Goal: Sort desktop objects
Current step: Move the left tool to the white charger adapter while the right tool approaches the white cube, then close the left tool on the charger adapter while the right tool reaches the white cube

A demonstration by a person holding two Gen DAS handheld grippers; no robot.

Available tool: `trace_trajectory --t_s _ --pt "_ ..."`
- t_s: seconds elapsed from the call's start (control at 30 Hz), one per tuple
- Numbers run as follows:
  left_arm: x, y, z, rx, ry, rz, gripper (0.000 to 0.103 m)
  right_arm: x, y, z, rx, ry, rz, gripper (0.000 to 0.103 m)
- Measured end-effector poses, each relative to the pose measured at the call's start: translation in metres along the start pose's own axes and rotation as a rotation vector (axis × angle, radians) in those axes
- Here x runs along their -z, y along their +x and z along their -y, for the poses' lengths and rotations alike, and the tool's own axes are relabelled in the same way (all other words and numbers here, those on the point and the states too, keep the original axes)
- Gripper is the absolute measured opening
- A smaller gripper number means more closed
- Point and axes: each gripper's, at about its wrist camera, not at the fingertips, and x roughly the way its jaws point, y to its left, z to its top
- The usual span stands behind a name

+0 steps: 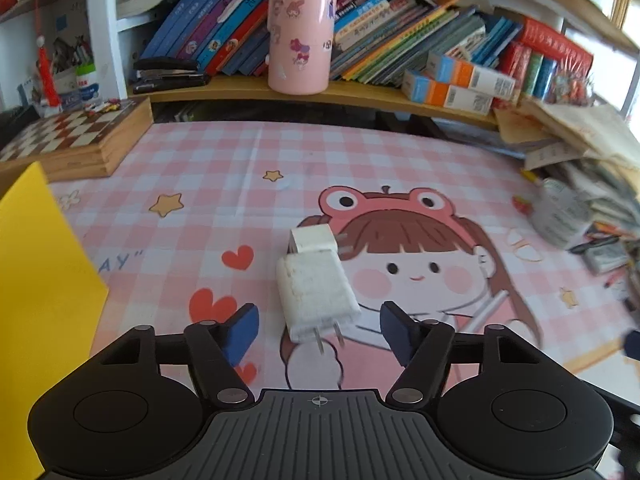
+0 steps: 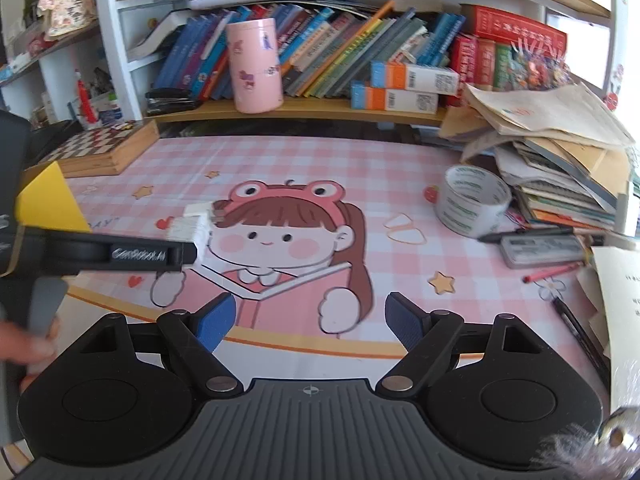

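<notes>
Two white plug chargers lie together on the pink checked desk mat (image 1: 208, 168). The larger charger (image 1: 314, 294) points its prongs at me; the smaller charger (image 1: 314, 238) lies just behind it. My left gripper (image 1: 319, 330) is open, its blue pads on either side of the larger charger's prong end, not touching. In the right wrist view the left gripper (image 2: 176, 256) shows from the side next to the chargers (image 2: 192, 226). My right gripper (image 2: 310, 322) is open and empty above the mat's front edge.
A yellow box (image 1: 36, 300) stands at the left. A chessboard box (image 1: 72, 136) sits at the back left. A pink canister (image 1: 302, 36) stands on the shelf before books. A tape roll (image 2: 472, 200), pens (image 2: 532, 236) and piled papers (image 2: 560, 152) crowd the right.
</notes>
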Motion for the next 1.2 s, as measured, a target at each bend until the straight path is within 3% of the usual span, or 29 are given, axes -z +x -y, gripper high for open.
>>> trace_trajectory --t_s 0.17,0.23,0.43,0.67,1.0,1.2 --pt "-0.005 0.021 0.007 -0.039 0.056 -0.015 0.059 0.005 -0.001 0.006 0.015 0.025 -0.022 0.081" --pt "-0.006 0.025 0.006 -0.030 0.053 -0.019 0.050 0.005 0.000 0.006 0.014 0.032 -0.028 0.081" --pt "-0.004 0.025 0.001 -0.032 0.070 -0.028 0.043 -0.001 0.007 0.001 0.003 0.024 -0.021 0.081" --pt "0.010 -0.011 -0.036 -0.055 -0.012 -0.039 0.042 -0.020 0.032 -0.016 -0.045 -0.027 0.005 0.081" --pt "0.040 -0.074 -0.063 -0.057 -0.153 -0.041 0.042 -0.049 0.109 -0.074 -0.143 -0.142 0.008 0.079" --pt "0.043 -0.109 -0.066 -0.010 -0.215 -0.009 0.042 -0.055 0.147 -0.103 -0.175 -0.149 0.007 0.062"
